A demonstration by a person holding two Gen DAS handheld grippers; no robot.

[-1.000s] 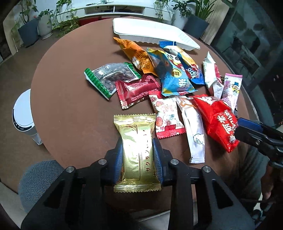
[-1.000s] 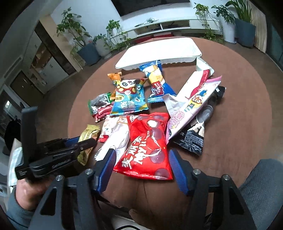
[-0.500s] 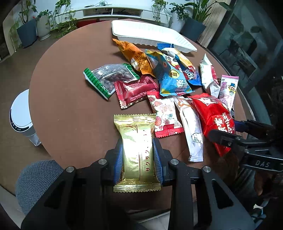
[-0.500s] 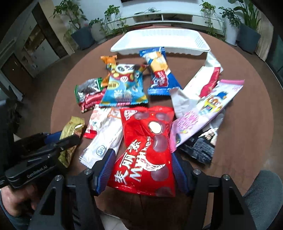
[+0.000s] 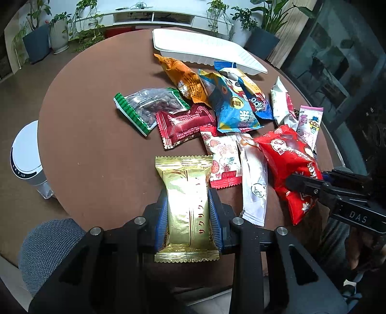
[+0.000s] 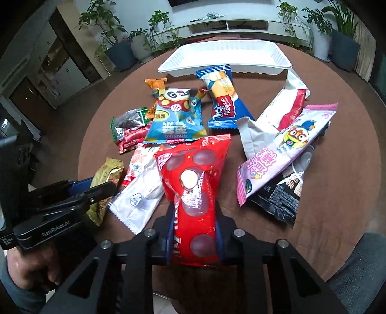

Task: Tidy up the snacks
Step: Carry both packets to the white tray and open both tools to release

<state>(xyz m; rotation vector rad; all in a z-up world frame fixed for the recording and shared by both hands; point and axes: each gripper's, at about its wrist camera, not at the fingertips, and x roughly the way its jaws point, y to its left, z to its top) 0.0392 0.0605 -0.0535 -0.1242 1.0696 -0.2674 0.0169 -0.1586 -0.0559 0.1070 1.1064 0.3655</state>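
Here, left gripper (image 5: 188, 217) fingers (image 5: 161, 217) tight on gold packet (image 5: 185, 205), right gripper (image 6: 195, 231) fingers (image 6: 171, 231) pinching red bag (image 6: 193, 183).

a round brown table (image 5: 96, 135) stands on a brown floor (image 5: 14, 101). potted plants (image 5: 36, 36) flank a low white shelf (image 5: 154, 17). glass panels (image 5: 342, 72) line one side; a white bin (image 5: 26, 154) stands beside the table.

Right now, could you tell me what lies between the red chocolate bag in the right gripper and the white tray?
In the right wrist view, the light-blue panda bag lies between the red chocolate bag and the white tray, with the dark-blue cake packet beside it.
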